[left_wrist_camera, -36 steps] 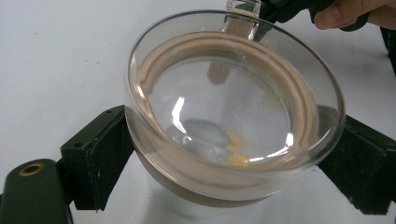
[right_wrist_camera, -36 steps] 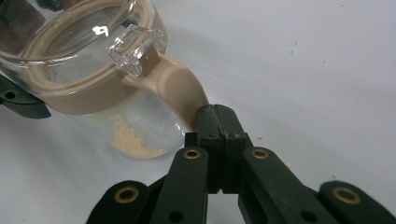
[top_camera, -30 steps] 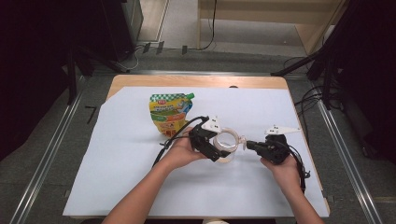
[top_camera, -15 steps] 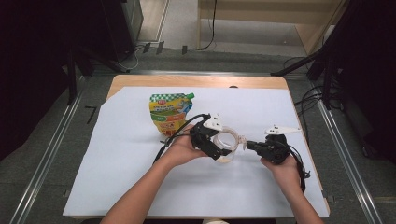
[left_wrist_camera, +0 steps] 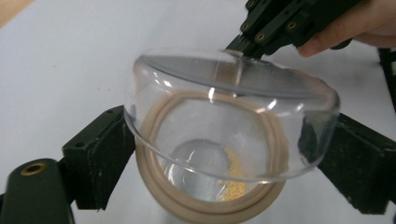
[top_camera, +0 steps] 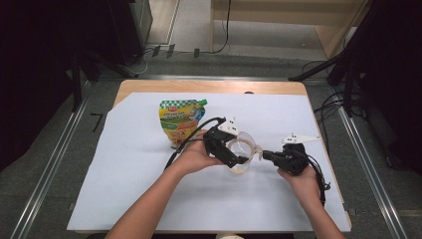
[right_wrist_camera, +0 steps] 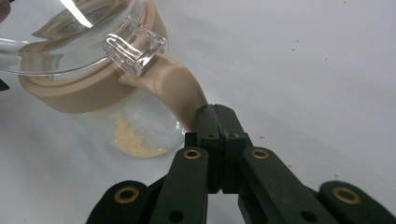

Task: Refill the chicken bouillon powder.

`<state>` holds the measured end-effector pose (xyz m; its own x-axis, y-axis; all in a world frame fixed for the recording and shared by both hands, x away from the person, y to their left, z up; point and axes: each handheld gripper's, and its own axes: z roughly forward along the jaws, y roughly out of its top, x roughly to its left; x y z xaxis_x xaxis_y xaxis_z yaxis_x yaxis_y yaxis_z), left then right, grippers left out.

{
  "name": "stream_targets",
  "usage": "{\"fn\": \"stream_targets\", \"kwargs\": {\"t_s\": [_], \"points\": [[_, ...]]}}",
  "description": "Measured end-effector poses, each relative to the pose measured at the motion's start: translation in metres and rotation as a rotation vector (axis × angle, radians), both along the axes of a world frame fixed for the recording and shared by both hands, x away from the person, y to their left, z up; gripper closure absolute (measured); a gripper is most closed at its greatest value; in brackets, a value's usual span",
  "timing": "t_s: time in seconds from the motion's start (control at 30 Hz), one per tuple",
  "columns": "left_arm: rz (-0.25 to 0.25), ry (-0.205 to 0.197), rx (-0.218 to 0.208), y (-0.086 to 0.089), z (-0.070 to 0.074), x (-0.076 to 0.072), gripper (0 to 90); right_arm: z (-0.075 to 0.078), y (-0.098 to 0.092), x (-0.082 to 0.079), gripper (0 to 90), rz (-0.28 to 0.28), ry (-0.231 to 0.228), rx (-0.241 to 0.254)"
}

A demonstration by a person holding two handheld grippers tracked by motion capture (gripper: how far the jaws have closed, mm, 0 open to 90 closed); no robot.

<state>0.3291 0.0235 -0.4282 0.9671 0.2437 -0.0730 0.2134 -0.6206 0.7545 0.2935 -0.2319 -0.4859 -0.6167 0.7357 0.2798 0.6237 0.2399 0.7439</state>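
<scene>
High view
Worktop [top_camera: 149, 199]: wooden top, most of it under a smooth white sheet.
Jar [top_camera: 241, 155]: small clear container with a beige rim, near the middle of the sheet, between the two grippers.
Left gripper [top_camera: 230, 149]: black, held in the person's left hand [top_camera: 195, 155], jaws on either side of the jar's top.
Right gripper [top_camera: 264, 155]: black, in the right hand [top_camera: 300, 178], its tip at the jar's right side.
Pouch [top_camera: 180, 121]: flat glossy bag, green and yellow with a red patch, lying just beyond the left hand.

Left gripper view
Lid [left_wrist_camera: 233, 116]: clear, domed, smooth plastic, tilted above the jar's mouth; the two blocky black jaws press its opposite sides, gripping it.
Rim [left_wrist_camera: 159, 186]: round matt beige ring under the lid.
Contents [left_wrist_camera: 233, 179]: thin patch of pale yellow grains on the glassy bottom.
Right gripper [left_wrist_camera: 243, 44]: ribbed black tip touching the lid's far edge, fingers [left_wrist_camera: 345, 28] behind it.

Right gripper view
Handle [right_wrist_camera: 180, 91]: smooth beige curved tab running out from the rim; the jaws are closed on its end.
Right gripper [right_wrist_camera: 215, 122]: flat black bars with brass-coloured rivets.
Lid tab [right_wrist_camera: 134, 49]: clear square-edged block jutting from the lid, above the handle.
Jar [right_wrist_camera: 140, 126]: transparent body on the white sheet, grainy pale powder in its base.
Sheet [right_wrist_camera: 317, 70]: white, with a few tiny specks.
</scene>
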Motion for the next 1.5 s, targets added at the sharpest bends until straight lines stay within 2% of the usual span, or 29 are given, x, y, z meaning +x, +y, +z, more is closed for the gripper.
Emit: {"fn": "stream_targets", "kwargs": {"t_s": [0.07,0.3,0.6,0.73,0.87,1.0,1.27,1.3,1.37,1.43,1.5], "points": [[0.005,0.002,-0.021,-0.001,0.002,0.001,14.9,0.000,0.000,0.000,90.0,0.000,0.001,0.002],[-0.002,0.002,-0.007,-0.006,0.010,0.000,18.0,0.000,0.000,0.000,90.0,0.002,-0.001,0.001],[-0.033,0.045,0.003,-0.015,0.023,-0.005,44.5,0.000,-0.001,0.000,90.0,0.005,-0.001,0.003],[-0.050,0.076,-0.012,-0.017,0.025,-0.006,56.6,0.000,-0.001,0.000,90.0,0.008,-0.001,0.000],[-0.059,0.089,-0.012,-0.021,0.027,-0.008,65.9,0.000,-0.001,0.000,90.0,0.006,-0.001,0.007],[-0.061,0.094,0.004,-0.025,0.029,-0.009,68.8,0.000,-0.001,0.000,90.0,0.009,-0.002,0.007],[-0.050,0.123,-0.018,-0.031,0.028,-0.008,68.2,0.000,-0.001,0.000,90.0,0.009,-0.002,0.007],[-0.062,0.125,-0.025,-0.032,0.028,-0.008,68.4,0.000,-0.001,-0.001,90.0,0.009,-0.001,0.007],[-0.067,0.124,-0.036,-0.037,0.028,-0.009,68.3,0.000,-0.001,-0.001,90.0,0.009,-0.003,0.006],[-0.078,0.107,-0.021,-0.041,0.027,-0.011,70.5,0.000,-0.001,-0.001,90.0,0.009,-0.003,0.006],[-0.080,0.110,-0.020,-0.045,0.025,-0.011,73.1,0.000,-0.001,-0.001,90.0,0.011,-0.004,0.006]]}}
